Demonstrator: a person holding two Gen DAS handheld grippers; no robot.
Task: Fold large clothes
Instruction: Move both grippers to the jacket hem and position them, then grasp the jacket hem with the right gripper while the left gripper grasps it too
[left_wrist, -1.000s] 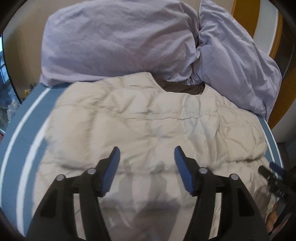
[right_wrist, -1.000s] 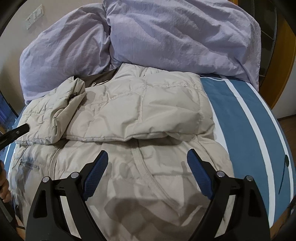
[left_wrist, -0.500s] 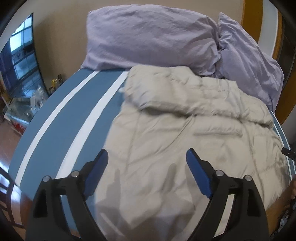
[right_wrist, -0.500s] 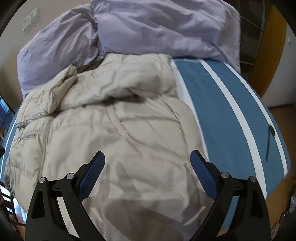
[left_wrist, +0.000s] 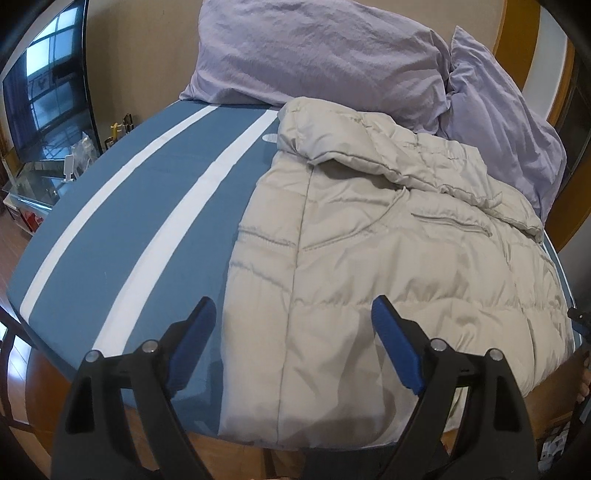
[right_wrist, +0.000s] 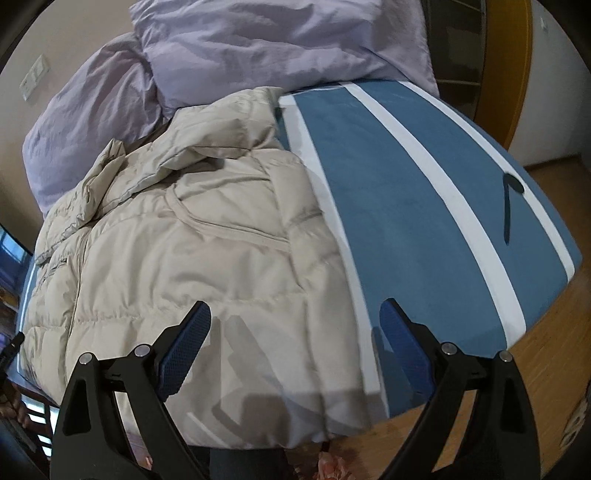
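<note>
Both grippers, left (left_wrist: 293, 325) and right (right_wrist: 295, 328), have withdrawn to the jacket (left_wrist: 388, 258) hem, jaws spread, empty; sleeves apparently folded in, hem fold next.

Left hand-held gripper (left_wrist: 293, 341): jaws standing wide apart, nothing between the blue pads (left_wrist: 192, 345). Black finger arms are reaching forward from the bottom of the frame, level with each other, tips pointing up-frame. It is hovering, touching nothing.

Right hand-held gripper (right_wrist: 295, 345): jaws also spread wide, blue textured pads (right_wrist: 184, 350) facing each other across an empty gap. Arms are angling in from the lower edge, both sides even. It is hanging in the air, gripping nothing.

At the far right edge of the left wrist view, a dark bit of the right hand-held gripper is showing, with a sliver of skin below it; too small to tell more.
</note>
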